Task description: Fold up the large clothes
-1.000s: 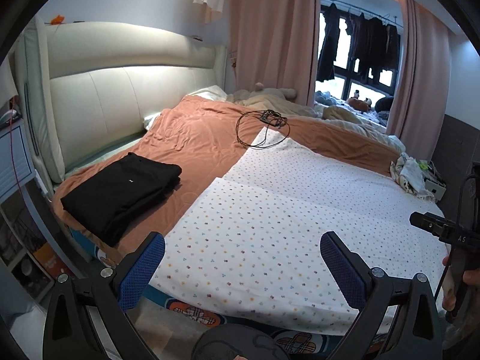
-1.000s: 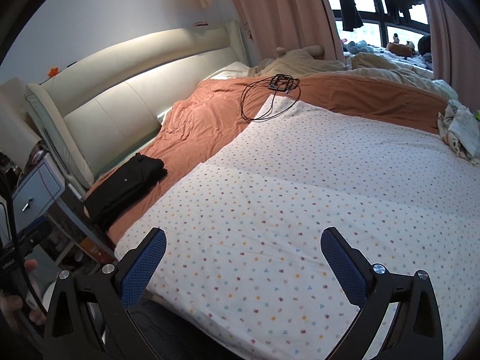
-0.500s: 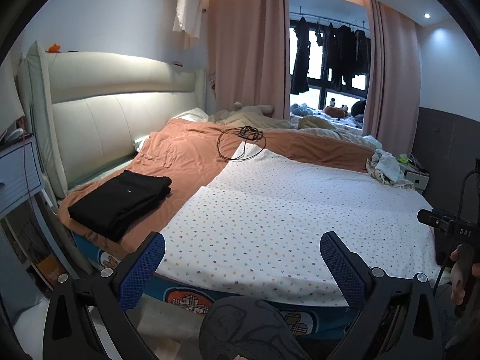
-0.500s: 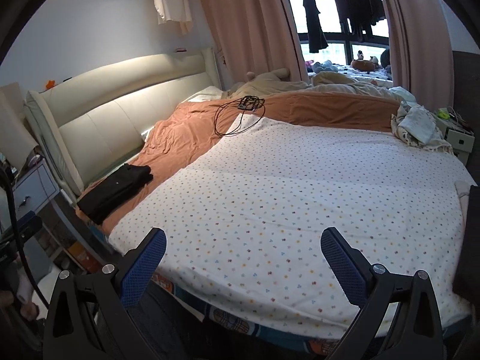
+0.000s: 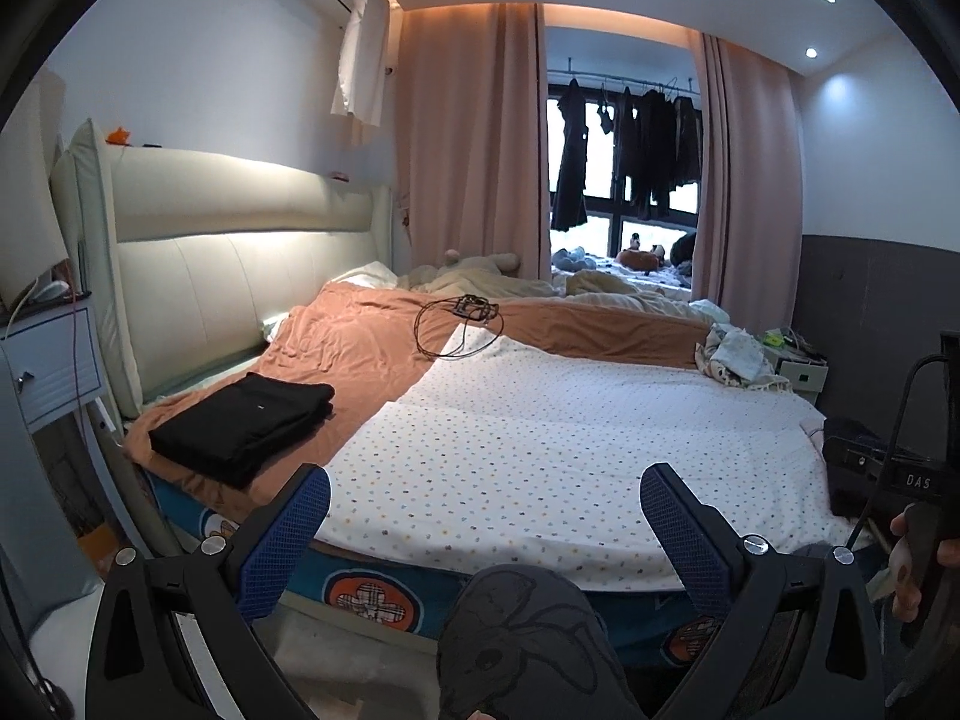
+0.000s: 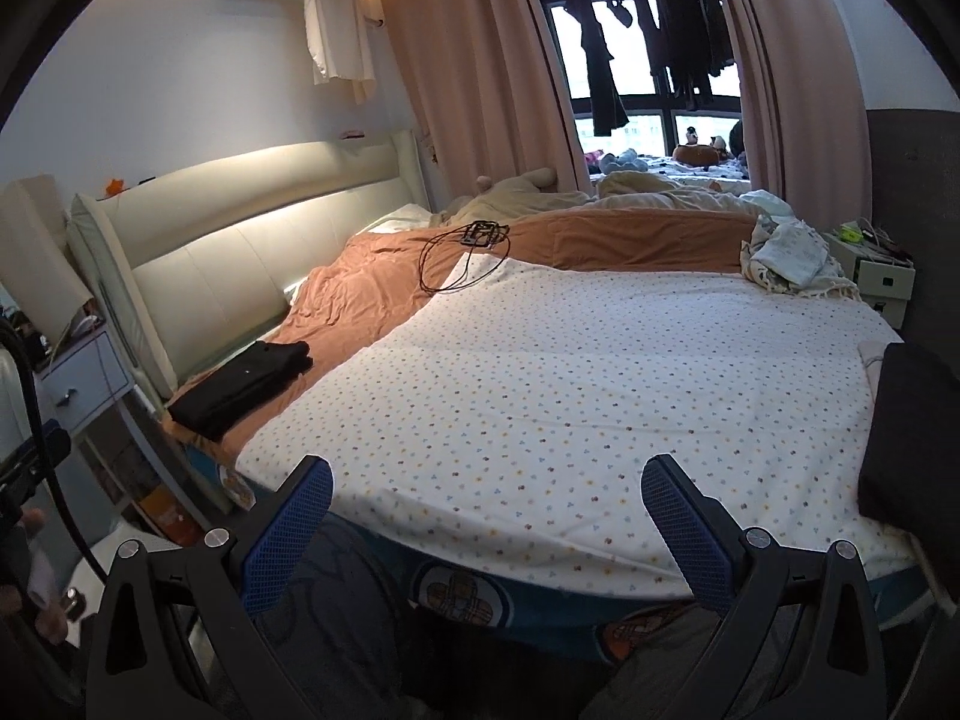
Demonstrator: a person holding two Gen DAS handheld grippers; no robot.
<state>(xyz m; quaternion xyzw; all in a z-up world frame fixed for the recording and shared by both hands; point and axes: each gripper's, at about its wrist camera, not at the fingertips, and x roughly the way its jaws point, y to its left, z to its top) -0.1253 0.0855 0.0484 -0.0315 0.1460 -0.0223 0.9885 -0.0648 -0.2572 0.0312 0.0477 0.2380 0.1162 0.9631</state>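
Bedroom, bed [image 5: 372,585] as work surface: folded black garment [image 5: 243,423] parked on orange sheet [image 5: 354,354] nr headboard, prob. to keep dotted sheet [image 6: 570,384] free; another dark garment [image 6: 912,438] waits at rt edge. Left tool [image 5: 485,507] & right tool [image 6: 486,495] both spread wide, holding nothing, w/ pads short of bed.

The only readable text is "DAS", in pale letters on a black device [image 5: 918,482] at the right edge of the left wrist view, to the right of the left hand-held gripper [image 5: 485,501]. Nothing is legible in the right wrist view.
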